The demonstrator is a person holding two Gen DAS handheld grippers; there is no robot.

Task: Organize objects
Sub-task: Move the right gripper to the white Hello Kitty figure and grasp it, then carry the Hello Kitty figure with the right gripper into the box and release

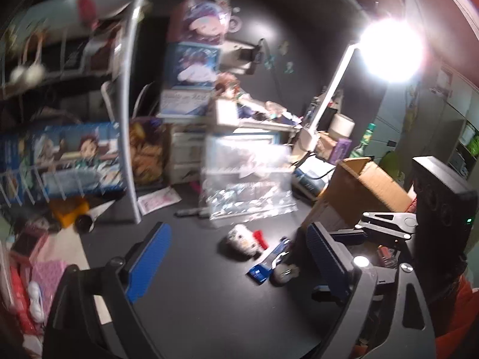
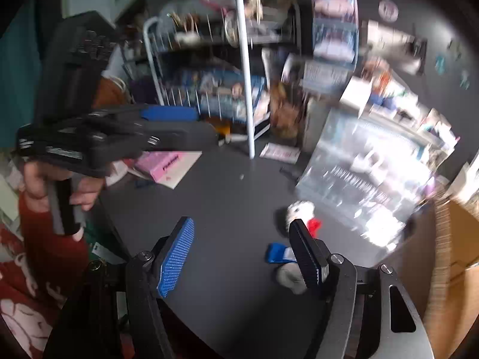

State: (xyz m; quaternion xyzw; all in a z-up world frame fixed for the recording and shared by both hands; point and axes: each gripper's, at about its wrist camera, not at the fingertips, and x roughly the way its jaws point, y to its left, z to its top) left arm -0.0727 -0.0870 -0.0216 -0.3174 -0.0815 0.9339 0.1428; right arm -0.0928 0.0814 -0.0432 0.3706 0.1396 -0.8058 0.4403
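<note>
Our fingers on both grippers stand apart and hold nothing: the left gripper (image 1: 236, 257) is spread wide over the bare dark worktop (image 1: 191, 299), and the right gripper (image 2: 242, 254) is half spread.

Taking the small white plush toy (image 1: 243, 238) as our landmark: nearest us, just this side of it, lie a flat blue card packet (image 1: 265, 264) and a small grey round piece (image 1: 283, 273), close together. A red part (image 1: 260, 237) touches the plush on its right.

We judge the plush light, soft and squashy, best pinched across its middle. The packet looks thin, light and slippery; take it by an edge.

Just beyond the plush stands a crinkly clear plastic bag (image 1: 248, 179); to its right, an open cardboard box (image 1: 362, 191). Everything is blurred.
</note>
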